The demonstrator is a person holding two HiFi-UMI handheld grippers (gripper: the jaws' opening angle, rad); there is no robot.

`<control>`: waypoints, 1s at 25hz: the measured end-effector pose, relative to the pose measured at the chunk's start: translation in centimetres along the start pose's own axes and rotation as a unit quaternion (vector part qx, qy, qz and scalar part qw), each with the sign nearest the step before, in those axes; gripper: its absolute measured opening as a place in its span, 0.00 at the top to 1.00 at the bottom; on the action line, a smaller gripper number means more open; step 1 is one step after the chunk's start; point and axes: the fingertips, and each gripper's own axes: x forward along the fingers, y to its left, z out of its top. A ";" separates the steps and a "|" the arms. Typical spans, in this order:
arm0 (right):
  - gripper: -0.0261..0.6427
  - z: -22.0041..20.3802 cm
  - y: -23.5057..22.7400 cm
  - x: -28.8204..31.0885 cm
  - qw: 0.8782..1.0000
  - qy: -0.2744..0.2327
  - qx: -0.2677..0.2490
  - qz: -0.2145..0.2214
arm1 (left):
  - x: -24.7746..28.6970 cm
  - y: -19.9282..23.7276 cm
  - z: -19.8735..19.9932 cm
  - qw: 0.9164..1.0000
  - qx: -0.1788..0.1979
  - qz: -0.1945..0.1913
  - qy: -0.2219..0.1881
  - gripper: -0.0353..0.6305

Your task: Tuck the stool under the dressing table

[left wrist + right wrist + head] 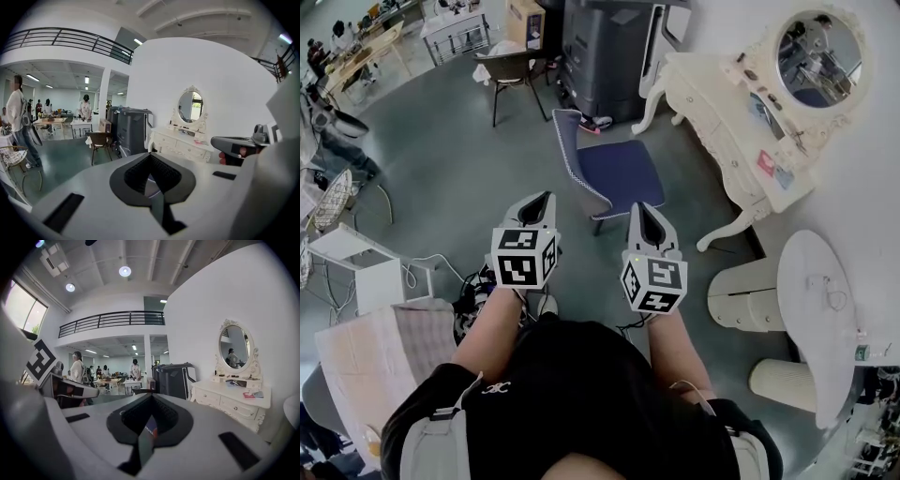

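Note:
The stool (623, 173), with a blue padded seat and a low back, stands on the grey floor out in front of the white dressing table (727, 127). The table's oval mirror (818, 52) is against the wall at the right. My left gripper (546, 197) and right gripper (645, 208) are held side by side just short of the stool's near edge, both shut and empty, touching nothing. The left gripper view looks over its shut jaws at the dressing table (180, 143). In the right gripper view the table (234, 399) is at the right, and a sliver of the blue stool (149, 427) shows below the jaws.
A dark grey cabinet (605, 52) stands beyond the stool, with a brown chair (511, 70) to its left. A cream cylindrical seat (748, 295) and a white oval tabletop (820, 319) are at my right. A white side table (370, 272) and cables lie at my left. People stand far back.

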 end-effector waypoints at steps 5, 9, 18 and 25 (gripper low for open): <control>0.95 -0.1 0.8 1.2 1.000 0.009 -0.013 -0.016 | 1.0 1.2 0.3 1.000 0.001 -0.012 0.003 0.94; 0.95 -0.5 1.4 2.7 0.999 0.013 -0.014 -0.031 | 2.0 2.4 0.2 1.000 0.001 -0.026 0.003 0.94; 0.95 -0.6 5.3 6.7 0.998 0.024 -0.013 -0.051 | 3.8 7.4 0.4 0.998 0.000 -0.059 0.011 0.94; 0.95 -0.9 8.5 7.7 0.998 0.030 -0.009 -0.058 | 4.2 10.1 -0.3 0.996 0.005 -0.080 0.028 0.94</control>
